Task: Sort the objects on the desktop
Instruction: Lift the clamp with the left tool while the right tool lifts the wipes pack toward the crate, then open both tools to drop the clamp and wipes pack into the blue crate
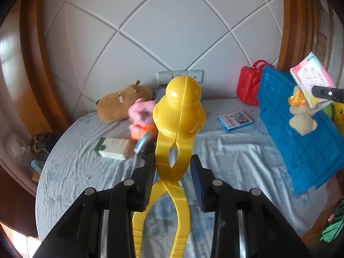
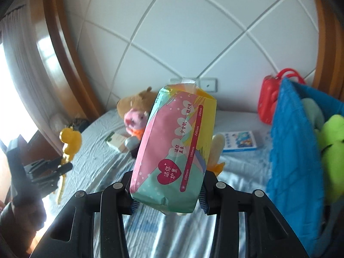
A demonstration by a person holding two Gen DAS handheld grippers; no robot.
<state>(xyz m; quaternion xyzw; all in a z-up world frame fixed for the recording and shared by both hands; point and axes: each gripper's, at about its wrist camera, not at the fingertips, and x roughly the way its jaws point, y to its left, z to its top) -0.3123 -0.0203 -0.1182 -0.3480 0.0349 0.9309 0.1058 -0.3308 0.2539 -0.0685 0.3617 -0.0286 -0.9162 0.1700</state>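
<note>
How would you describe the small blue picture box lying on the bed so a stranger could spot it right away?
Start at the red toy suitcase standing against the white tiled wall at the back of the bed. Just in front of it, beside the blue basket, the picture box lies flat on the sheet. Unlike the white and green carton by the plush toys, it is blue-edged with cartoon artwork.

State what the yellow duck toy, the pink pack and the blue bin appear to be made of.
Yellow duck toy: hard glossy plastic, judging by bright highlights and a moulded seam down its middle.
Pink pack: thin printed plastic film, probably; it creases and is sealed at the top.
Blue bin: seemingly quilted fabric, matte with stitched squares, though the left view leaves it less clear.
</note>
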